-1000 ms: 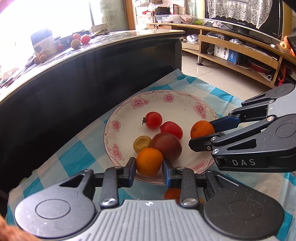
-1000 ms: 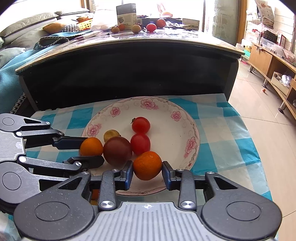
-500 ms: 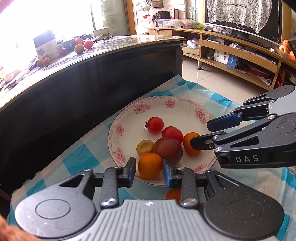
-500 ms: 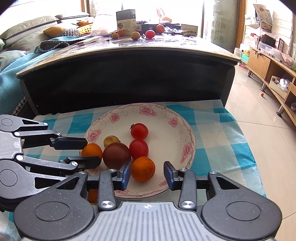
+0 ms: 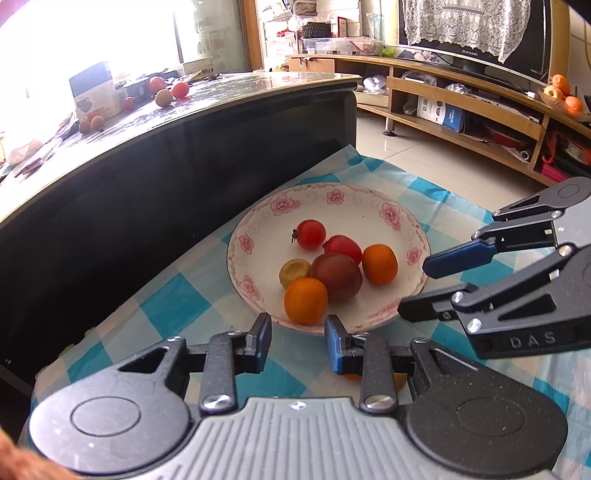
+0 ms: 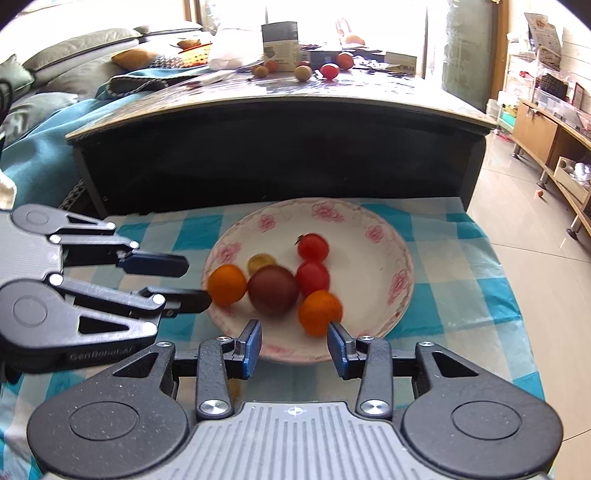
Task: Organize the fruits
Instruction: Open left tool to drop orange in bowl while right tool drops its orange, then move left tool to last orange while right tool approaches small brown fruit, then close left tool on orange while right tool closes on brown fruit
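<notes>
Left wrist view: both the left gripper and right gripper stand open and empty beside the floral plate. The orange fruit sits near the plate's front rim; a nudge could roll it off.

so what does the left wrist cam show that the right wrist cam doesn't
Only the left wrist view shows the TV with its lace cover and the long wooden TV shelf, with oranges at its far end. Only the right wrist view shows the sofa cushions and teal blanket. Both show the floral plate holding six fruits, including the dark plum, the checked cloth, the black table, and the left gripper and right gripper, both open and empty.
</notes>
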`<state>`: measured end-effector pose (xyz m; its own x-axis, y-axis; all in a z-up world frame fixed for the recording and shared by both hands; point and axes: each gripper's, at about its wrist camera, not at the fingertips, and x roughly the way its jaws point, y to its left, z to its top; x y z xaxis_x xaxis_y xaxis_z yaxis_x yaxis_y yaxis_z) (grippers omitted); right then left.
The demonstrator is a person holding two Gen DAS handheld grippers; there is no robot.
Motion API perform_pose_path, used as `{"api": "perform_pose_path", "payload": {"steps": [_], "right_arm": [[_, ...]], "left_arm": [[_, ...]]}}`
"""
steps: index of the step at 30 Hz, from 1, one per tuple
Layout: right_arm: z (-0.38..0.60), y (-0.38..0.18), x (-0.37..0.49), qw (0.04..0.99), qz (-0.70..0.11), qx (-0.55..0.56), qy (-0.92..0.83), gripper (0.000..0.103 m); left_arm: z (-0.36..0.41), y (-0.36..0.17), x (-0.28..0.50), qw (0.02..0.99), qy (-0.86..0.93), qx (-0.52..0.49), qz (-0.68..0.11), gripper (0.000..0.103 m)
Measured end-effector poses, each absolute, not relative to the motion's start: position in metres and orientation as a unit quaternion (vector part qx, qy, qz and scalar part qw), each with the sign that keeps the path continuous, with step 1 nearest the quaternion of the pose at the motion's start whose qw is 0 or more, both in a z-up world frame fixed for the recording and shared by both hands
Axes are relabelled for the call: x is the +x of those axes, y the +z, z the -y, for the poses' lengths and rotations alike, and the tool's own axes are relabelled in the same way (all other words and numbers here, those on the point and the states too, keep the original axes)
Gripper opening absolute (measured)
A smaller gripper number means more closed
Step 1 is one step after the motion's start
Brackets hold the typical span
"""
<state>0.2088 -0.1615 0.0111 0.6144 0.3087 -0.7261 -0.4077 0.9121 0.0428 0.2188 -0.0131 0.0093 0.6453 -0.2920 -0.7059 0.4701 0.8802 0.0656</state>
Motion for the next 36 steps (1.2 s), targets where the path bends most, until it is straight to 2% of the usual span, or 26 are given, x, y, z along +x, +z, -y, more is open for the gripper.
{"api": "perform_pose_path", "payload": {"steps": [22,24,25,26,36], "right_arm": [[0.124,-0.024,0.201,0.854,-0.449,-0.080,0.252,0.033],[0.124,-0.024,0.202,0.854,-0.451,-0.080,0.246,0.029],[0.125,-0.023,0.203,0.854,-0.453,-0.081,0.243,0.021],[0.126,-0.023,0.204,0.851,-0.458,-0.074,0.245,0.019],[0.150,-0.015,0.194,0.850,-0.470,-0.067,0.229,0.019]], "left_arm": [[-0.004,0.003,0.209,0.882,-0.234,0.113,-0.392,0.041],[-0.004,0.002,0.209,0.881,-0.237,0.109,-0.395,0.041],[-0.003,0.002,0.210,0.880,-0.240,0.106,-0.397,0.041],[-0.003,0.002,0.210,0.878,-0.244,0.104,-0.398,0.041],[0.016,-0.012,0.215,0.861,-0.265,0.092,-0.424,0.041]]}}
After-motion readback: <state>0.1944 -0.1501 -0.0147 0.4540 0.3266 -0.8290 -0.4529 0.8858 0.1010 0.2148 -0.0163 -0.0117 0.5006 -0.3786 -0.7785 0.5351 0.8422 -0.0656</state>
